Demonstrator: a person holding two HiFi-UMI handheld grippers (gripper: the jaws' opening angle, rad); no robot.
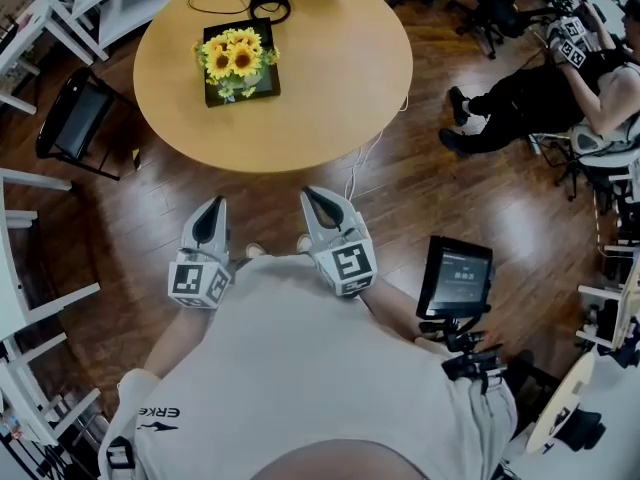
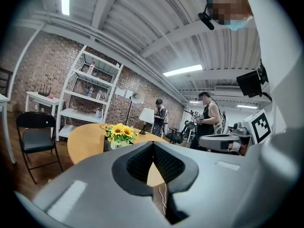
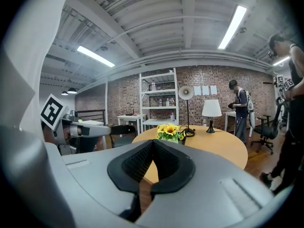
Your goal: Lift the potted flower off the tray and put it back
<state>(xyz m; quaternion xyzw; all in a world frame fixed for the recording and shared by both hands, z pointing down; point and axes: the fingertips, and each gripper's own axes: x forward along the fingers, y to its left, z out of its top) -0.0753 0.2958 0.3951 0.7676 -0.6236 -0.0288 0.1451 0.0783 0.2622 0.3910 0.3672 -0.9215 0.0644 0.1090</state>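
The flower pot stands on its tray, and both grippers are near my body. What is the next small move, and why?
Probably step closer to the table first. The left gripper and right gripper are shut, empty and well short of the potted flower, which stands on its tray toward the far side. The jaws would have to open after that.

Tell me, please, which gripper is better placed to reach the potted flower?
Left, probably: the left gripper lines up almost straight with the potted flower, while the right gripper sits off to its side. Both are shut.
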